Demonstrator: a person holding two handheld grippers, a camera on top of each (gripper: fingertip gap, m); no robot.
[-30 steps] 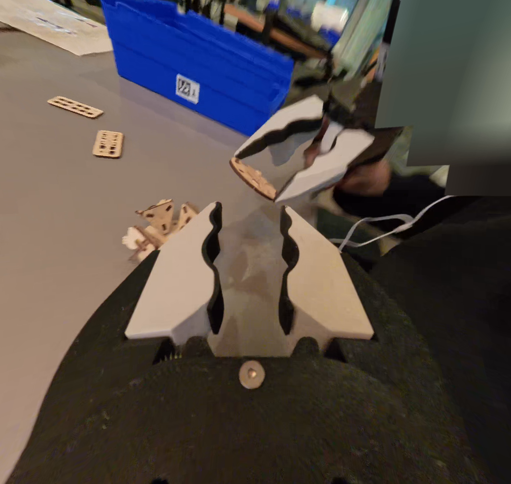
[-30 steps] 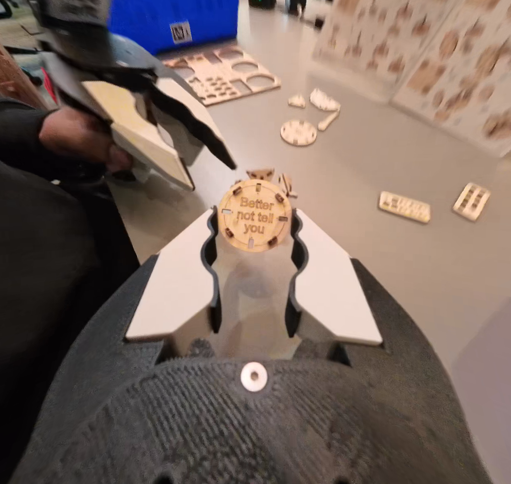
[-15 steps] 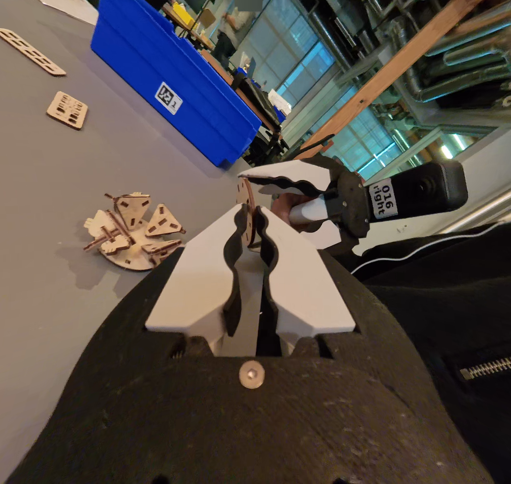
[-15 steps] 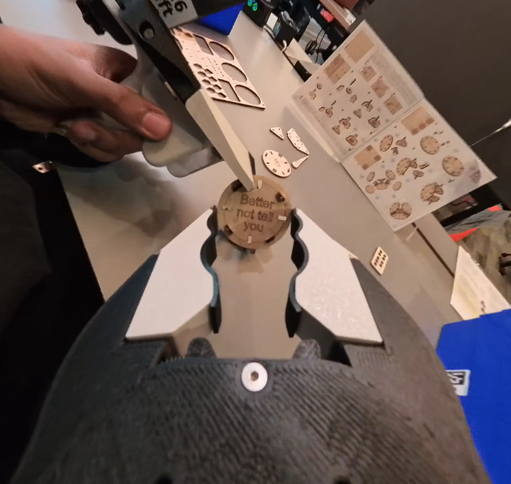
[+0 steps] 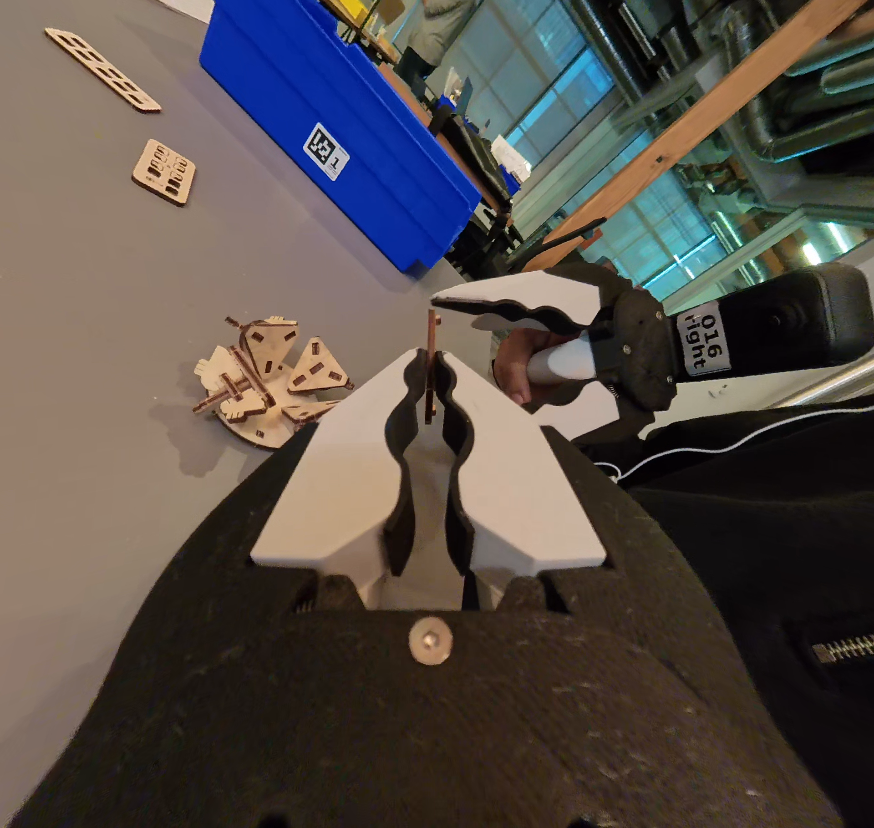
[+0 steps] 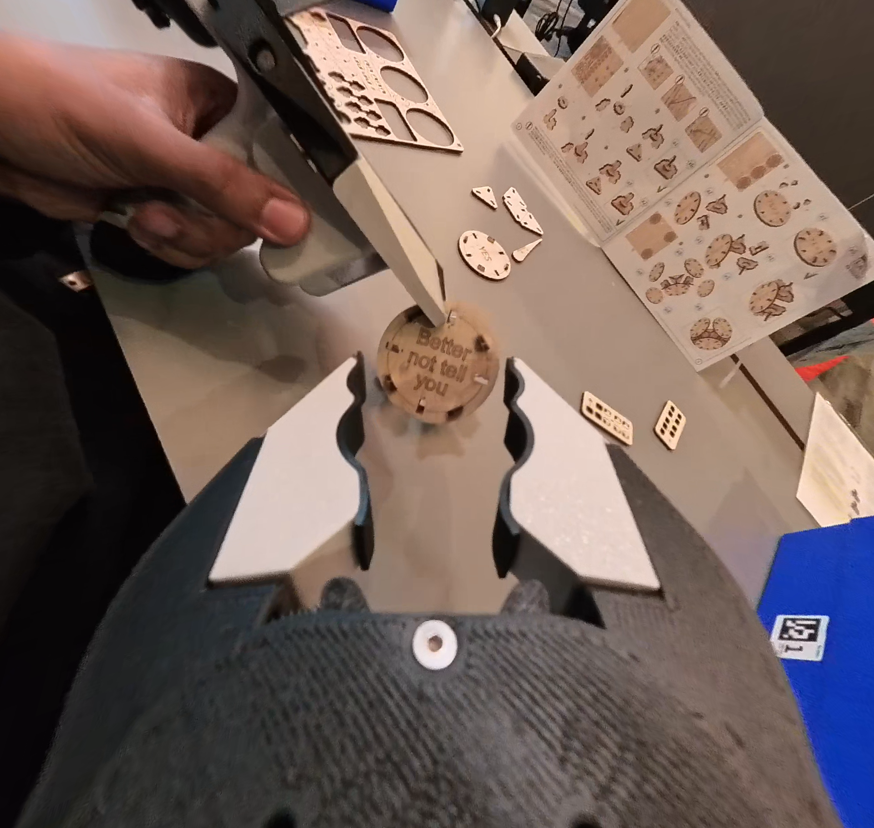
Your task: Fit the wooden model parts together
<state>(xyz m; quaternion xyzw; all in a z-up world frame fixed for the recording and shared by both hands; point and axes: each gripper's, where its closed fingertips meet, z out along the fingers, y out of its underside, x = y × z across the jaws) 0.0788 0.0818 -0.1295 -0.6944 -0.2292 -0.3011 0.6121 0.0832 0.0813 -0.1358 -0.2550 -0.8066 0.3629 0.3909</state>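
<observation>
Round wooden disc [image 6: 437, 370]: pale plywood, engraved lettering on face, small slots around rim, some with tabs showing. Held off counter, seen edge-on [image 5: 430, 365] from left wrist view. Left gripper [image 5: 429, 356] jaws pinch it at upper rim. Right gripper [image 6: 432, 370] jaws spread either side, gap to disc both sides.

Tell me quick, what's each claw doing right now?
Left gripper: closed, pinching the engraved round wooden disc by its edge.
Right gripper: open, fingers clear of the disc, holding nothing.
</observation>
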